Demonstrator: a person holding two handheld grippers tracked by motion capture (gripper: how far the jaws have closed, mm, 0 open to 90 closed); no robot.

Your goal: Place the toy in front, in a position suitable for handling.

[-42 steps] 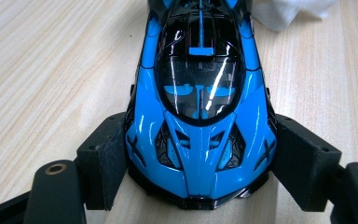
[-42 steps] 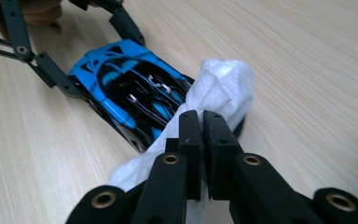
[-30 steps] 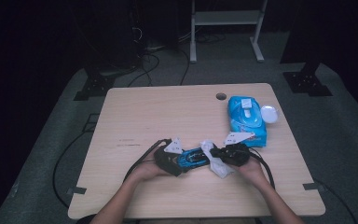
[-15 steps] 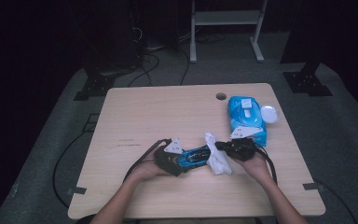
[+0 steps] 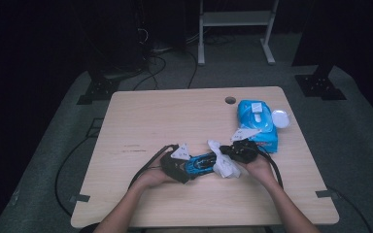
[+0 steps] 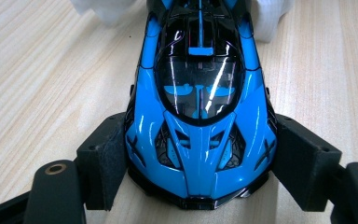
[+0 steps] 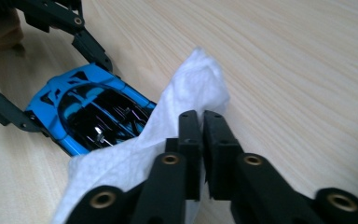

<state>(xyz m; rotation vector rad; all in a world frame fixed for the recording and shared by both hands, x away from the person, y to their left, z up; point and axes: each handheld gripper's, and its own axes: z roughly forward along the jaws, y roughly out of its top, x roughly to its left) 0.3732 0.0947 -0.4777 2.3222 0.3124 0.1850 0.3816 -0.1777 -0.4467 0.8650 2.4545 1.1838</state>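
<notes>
Wood table (image 5: 165, 116) sits in a dark room. Near its front edge lies a blue toy car (image 5: 200, 162). Left gripper (image 6: 200, 161) squeezes the car's nose from both sides. Right gripper (image 7: 201, 154) is pinched tight on a white wipe (image 7: 186, 100) lying over the car's back end. Blue wipe pack (image 5: 257, 121) sits near the right hand.

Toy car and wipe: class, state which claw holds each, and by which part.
The left claw clamps the blue toy car by the sides of its nose. The right claw pinches the white wipe in a bunched fold.
</notes>
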